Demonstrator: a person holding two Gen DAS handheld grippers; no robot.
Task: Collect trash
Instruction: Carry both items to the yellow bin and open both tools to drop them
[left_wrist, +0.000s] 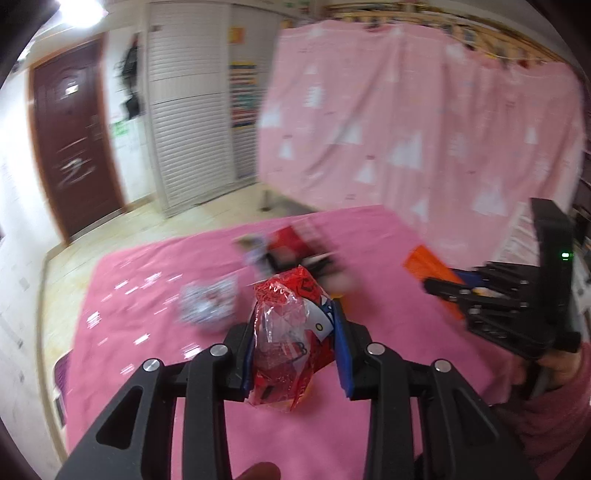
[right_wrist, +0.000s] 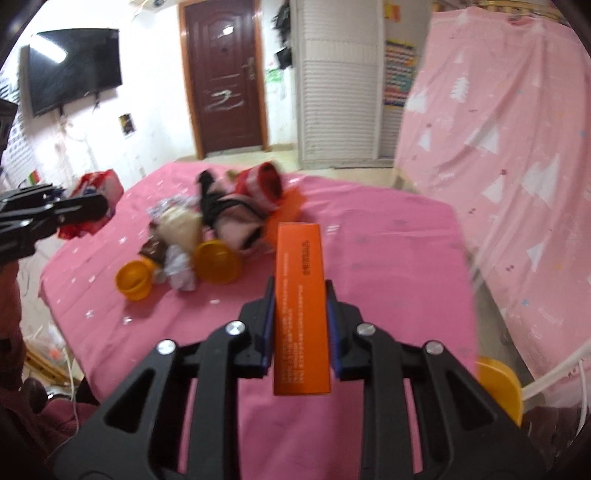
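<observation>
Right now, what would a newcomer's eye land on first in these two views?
The orange box clamped upright in the right claw, and the crinkled red plastic wrapper pinched in the left claw. Behind them, a heap of trash and two yellow cups sits mid-way across the pink tablecloth.

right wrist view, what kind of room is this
Probably a room in a home, likely a living room or bedroom. A brown entry door, a wall-mounted TV and a white louvred cabinet stand behind a pink-covered table strewn with trash.
</observation>
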